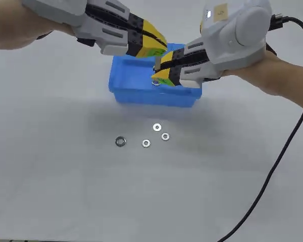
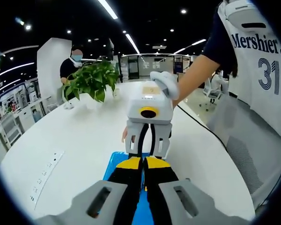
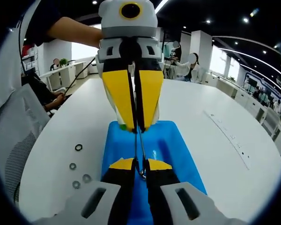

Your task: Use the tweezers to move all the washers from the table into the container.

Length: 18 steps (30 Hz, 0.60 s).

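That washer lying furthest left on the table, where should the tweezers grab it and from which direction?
Pinch the ring itself: one tip of the tweezers down through the hole, the other outside the rim, coming from straight above. The washer lies flat on the table, so a sideways approach would likely slide it. Nothing crowds it, so any side looks free.

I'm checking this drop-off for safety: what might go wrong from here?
The washer held in the tweezers hangs over the blue container; let go abruptly, it might bounce out. The left tool and right tool both pinch the tweezers; easing one unevenly could drop them.
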Motion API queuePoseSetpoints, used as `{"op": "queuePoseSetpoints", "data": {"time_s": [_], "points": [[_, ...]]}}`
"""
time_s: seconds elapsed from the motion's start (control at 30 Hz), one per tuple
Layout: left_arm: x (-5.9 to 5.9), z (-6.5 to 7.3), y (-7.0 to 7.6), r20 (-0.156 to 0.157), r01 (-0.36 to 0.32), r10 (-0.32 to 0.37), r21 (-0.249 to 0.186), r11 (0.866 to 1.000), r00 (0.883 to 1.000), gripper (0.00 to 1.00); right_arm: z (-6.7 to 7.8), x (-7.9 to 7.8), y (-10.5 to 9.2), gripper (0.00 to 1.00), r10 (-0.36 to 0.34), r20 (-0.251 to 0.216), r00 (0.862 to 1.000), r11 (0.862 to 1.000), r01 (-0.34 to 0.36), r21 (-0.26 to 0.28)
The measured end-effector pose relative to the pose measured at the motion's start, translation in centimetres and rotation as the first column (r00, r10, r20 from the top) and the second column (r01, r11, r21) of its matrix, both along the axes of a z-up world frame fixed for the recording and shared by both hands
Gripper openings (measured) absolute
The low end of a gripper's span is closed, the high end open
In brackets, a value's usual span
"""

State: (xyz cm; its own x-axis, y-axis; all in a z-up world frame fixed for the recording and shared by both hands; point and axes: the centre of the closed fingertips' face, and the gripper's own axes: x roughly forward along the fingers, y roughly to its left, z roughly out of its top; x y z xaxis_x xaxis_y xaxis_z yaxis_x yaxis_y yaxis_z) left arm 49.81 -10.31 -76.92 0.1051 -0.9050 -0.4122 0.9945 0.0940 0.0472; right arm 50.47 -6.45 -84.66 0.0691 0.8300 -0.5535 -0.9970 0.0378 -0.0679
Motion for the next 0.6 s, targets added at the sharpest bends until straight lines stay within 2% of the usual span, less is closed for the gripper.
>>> {"op": "queuePoseSetpoints", "data": {"time_s": [0.13, 0.27, 0.33, 0.6], "points": [[0.3, -0.55, 0.13, -0.017, -0.011, 0.011, -0.004, 1.0, 1.0, 0.05, -0.6, 0.14, 0.03, 0.1, -0.005, -0.01, 1.0, 1.0, 0.005, -0.006], [0.24, -0.85, 0.17, -0.019, -0.008, 0.008, 0.005, 1.0, 1.0, 0.05, -1.04, 0.13, 0.13, 0.1, -0.002, -0.008, 1.0, 1.0, 0.002, -0.014], [0.39, -0.88, 0.25, -0.029, -0.016, 0.016, -0.005, 1.0, 0.999, 0.05, -0.96, 0.21, 0.23, 0.1, -0.005, -0.011, 1.0, 1.0, 0.005, -0.007], [0.43, -0.81, 0.33, -0.022, -0.016, 0.016, -0.002, 1.0, 1.0, 0.05, -0.91, 0.22, 0.19, 0.11, -0.012, -0.01, 1.0, 1.0, 0.012, -0.015]]}}
